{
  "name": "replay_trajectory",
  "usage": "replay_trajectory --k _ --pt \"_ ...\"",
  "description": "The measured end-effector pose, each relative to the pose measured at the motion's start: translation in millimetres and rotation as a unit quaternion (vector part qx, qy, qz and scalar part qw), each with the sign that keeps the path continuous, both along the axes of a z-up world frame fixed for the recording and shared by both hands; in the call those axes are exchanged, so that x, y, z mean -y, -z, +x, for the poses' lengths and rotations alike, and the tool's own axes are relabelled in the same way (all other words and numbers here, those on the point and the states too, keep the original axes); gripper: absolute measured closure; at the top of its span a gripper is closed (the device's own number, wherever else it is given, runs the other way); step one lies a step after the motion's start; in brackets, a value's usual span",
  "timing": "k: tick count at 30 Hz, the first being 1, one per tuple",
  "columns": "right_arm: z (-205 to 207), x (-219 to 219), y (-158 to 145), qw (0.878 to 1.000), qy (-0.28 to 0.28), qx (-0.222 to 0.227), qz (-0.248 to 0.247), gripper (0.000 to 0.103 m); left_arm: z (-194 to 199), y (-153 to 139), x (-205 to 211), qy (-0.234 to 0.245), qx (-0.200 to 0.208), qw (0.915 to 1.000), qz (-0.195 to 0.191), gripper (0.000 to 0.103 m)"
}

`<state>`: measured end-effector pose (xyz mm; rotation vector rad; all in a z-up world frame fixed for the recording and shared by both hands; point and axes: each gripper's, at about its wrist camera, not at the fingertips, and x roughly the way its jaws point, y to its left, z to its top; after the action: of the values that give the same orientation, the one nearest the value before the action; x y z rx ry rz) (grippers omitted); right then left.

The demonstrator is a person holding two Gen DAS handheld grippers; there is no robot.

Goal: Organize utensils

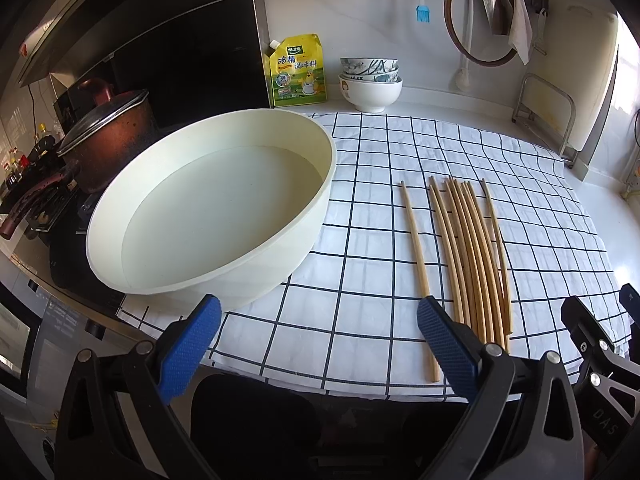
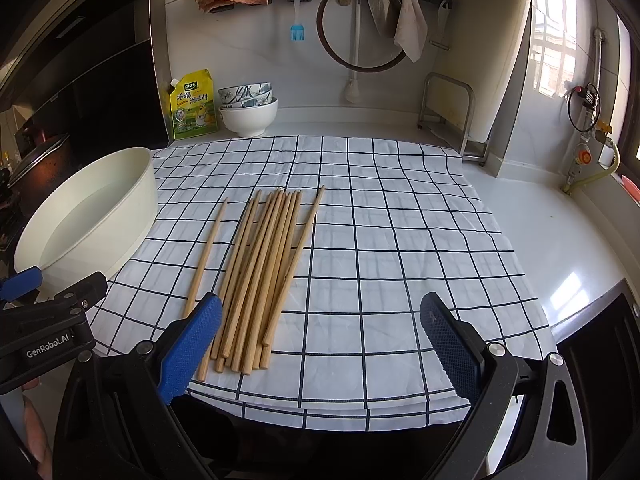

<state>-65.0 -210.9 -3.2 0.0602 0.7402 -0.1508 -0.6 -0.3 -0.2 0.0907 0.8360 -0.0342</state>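
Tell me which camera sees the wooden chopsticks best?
The right wrist view: the chopsticks lie near the middle, nearly all visible on the checked cloth. In the left wrist view the chopsticks sit off to the side, their near ends hidden behind a blue finger.

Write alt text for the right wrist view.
Light wooden chopsticks lie bunched on a white cloth with dark grid lines, ahead of the open right gripper with blue fingers. A round cream basin sits left.

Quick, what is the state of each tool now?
Left tool: open, holding nothing.
Right tool: open, holding nothing; chopsticks lie untouched.
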Motion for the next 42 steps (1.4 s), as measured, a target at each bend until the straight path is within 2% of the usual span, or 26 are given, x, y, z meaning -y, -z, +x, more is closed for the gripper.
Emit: replay_trajectory --k 28,36,42 --pt "0.5 0.6 1.6 1.0 0.0 -0.001 0.003 0.008 -0.9 1.1 2.3 0.002 0.0 1.0 -0.001 0.006" --pt "10.5 20.4 13.0 1.0 0.016 -0.015 0.009 0.008 1.6 5.7 11.6 0.016 0.003 0.9999 0.002 0.006" --pt "29.8 34.1 25.0 0.999 0.012 -0.032 0.024 0.008 12.4 19.0 21.5 0.031 -0.02 0.9993 0.0 0.006"
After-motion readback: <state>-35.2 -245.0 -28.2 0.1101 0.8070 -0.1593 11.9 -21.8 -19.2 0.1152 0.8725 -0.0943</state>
